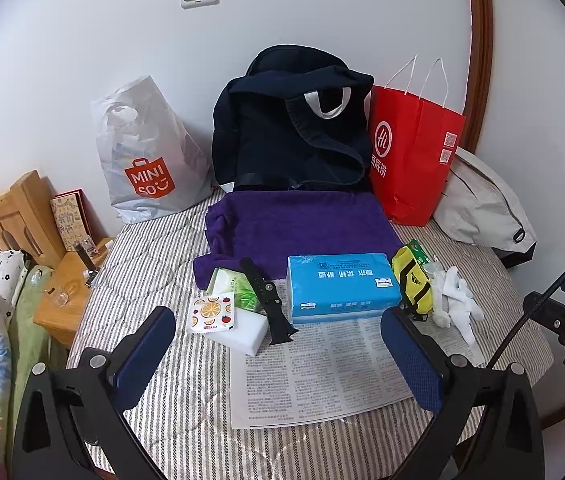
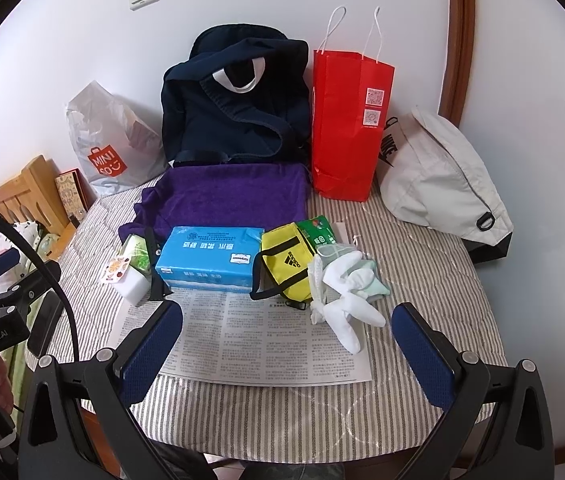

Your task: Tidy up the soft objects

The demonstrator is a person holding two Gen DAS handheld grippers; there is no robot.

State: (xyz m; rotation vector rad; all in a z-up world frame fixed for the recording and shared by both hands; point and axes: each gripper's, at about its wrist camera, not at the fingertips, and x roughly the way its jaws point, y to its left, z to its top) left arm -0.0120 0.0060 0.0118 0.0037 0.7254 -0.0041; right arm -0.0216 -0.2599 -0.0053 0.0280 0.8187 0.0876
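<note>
On a striped bedspread lie a purple towel (image 1: 302, 224) (image 2: 230, 196), a blue tissue pack (image 1: 340, 288) (image 2: 210, 258), a yellow pouch (image 1: 410, 286) (image 2: 286, 264), white socks (image 1: 454, 300) (image 2: 346, 296), a green wipes pack (image 1: 238, 286) (image 2: 138, 252), a white sponge block (image 1: 242, 328) and a black watch strap (image 1: 272, 304). A newspaper sheet (image 1: 318, 368) (image 2: 262, 340) lies in front of them. My left gripper (image 1: 278, 332) hovers open over the paper, nothing between its fingers. The right gripper (image 2: 288, 328) is also open and empty, near the socks.
Against the wall stand a white plastic shopping bag (image 1: 146, 156) (image 2: 110, 140), a dark navy bag (image 1: 294, 128) (image 2: 238, 100), a red paper bag (image 1: 414, 156) (image 2: 348, 124) and a grey drawstring bag (image 1: 482, 204) (image 2: 438, 176). A wooden bedside stand (image 1: 62, 280) is at left.
</note>
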